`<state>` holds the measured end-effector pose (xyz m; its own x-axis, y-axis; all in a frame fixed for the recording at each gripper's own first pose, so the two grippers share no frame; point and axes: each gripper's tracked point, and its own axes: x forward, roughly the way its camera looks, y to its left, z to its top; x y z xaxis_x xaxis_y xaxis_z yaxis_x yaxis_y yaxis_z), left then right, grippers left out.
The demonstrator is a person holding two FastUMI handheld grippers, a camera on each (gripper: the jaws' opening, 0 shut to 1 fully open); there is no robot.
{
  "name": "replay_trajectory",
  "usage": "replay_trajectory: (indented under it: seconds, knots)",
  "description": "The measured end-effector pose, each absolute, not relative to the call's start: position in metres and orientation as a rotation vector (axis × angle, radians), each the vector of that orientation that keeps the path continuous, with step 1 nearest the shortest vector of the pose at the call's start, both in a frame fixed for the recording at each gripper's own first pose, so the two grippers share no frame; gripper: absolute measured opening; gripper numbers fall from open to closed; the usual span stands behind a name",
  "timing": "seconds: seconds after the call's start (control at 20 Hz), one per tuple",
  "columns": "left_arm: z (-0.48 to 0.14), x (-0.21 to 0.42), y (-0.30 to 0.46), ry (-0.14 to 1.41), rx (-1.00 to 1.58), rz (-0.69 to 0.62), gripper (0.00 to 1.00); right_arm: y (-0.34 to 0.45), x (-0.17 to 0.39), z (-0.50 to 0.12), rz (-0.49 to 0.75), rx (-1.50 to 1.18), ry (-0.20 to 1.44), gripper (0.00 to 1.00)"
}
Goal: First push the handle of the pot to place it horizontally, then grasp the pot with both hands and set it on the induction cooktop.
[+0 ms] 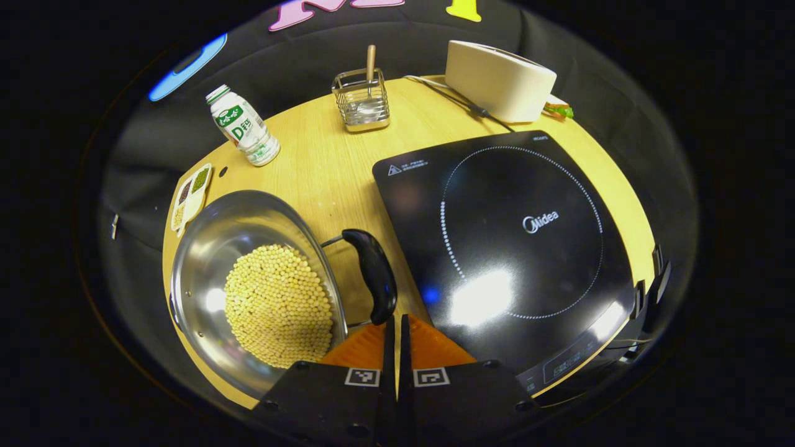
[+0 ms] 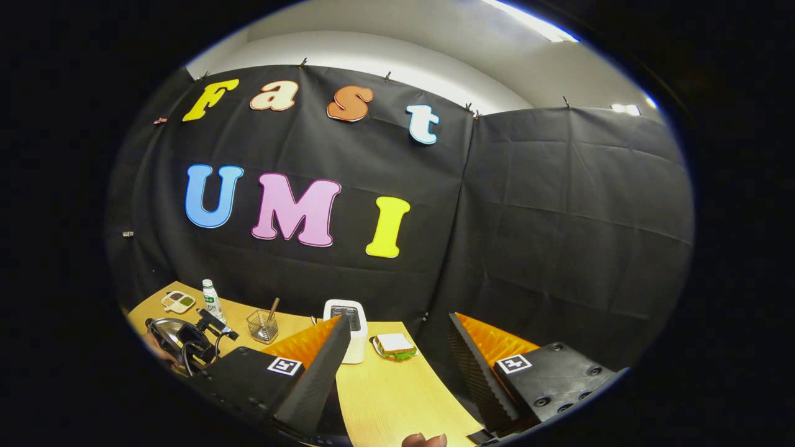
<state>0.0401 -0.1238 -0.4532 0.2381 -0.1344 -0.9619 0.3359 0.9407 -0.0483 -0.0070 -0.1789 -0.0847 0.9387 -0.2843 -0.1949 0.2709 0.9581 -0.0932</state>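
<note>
Black handle [image 1: 374, 273] near cooktop [image 1: 509, 248] edge

The left gripper [image 1: 395, 320] has its two fingers [image 1: 389, 347] pressed together, with only a thin slit between them and nothing held. It points forward and downward over the near edge of the desk [image 1: 323, 161], fingertips low. In the right gripper view this gripper also appears far off at the desk's left end. The right gripper [image 2: 397, 338] is raised and tilted upward, its fingers [image 2: 313, 372] spread wide apart with nothing between them, above the near edge of the desk.
</note>
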Motion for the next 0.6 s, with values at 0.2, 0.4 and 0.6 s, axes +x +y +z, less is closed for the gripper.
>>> replay_trajectory:
  seconds: [0.2, 0.4, 0.6]
  knots:
    - [-0.437, 0.037, -0.118, 1.221, 0.136, -0.309, 0.06, -0.173, -0.007, -0.082, -0.279, -0.061, 0.200, 0.98]
    - [-0.406, 0.026, -0.113, 1.121, 0.120, -0.333, 0.17, -0.152, -0.007, -0.081, -0.250, -0.055, 0.196, 0.98]
    - [-0.365, 0.014, -0.102, 1.008, 0.081, -0.363, 0.58, -0.114, -0.009, -0.078, -0.198, -0.052, 0.188, 0.98]
